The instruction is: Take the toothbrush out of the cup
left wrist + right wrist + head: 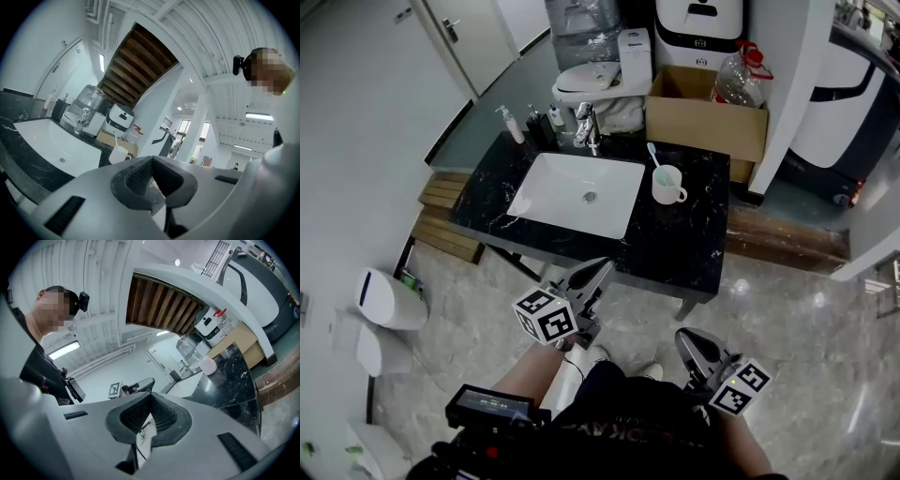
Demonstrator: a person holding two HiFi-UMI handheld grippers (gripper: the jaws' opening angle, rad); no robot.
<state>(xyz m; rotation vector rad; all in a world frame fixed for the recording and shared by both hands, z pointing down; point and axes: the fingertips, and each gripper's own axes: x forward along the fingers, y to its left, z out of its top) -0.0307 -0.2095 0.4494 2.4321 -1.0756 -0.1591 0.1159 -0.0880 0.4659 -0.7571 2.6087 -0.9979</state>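
Observation:
A white cup (667,185) with a handle stands on the black marble counter (694,239), to the right of the white sink (577,192). A light toothbrush (654,156) stands in it, head up. Both grippers hover in front of the counter's near edge, well short of the cup. My left gripper (598,270) points at the counter, jaws shut and empty. My right gripper (686,339) sits lower and to the right, jaws together with nothing between them. The left gripper view shows the cup (118,154) and toothbrush (115,138) beyond the shut jaws (152,159). The right gripper view shows the cup (208,365) far off.
A faucet (587,127) and pump bottles (510,124) line the counter's back edge. Behind stand a toilet (591,82) and an open cardboard box (705,111). A white bin (389,298) and wooden slats (445,220) lie left on the floor.

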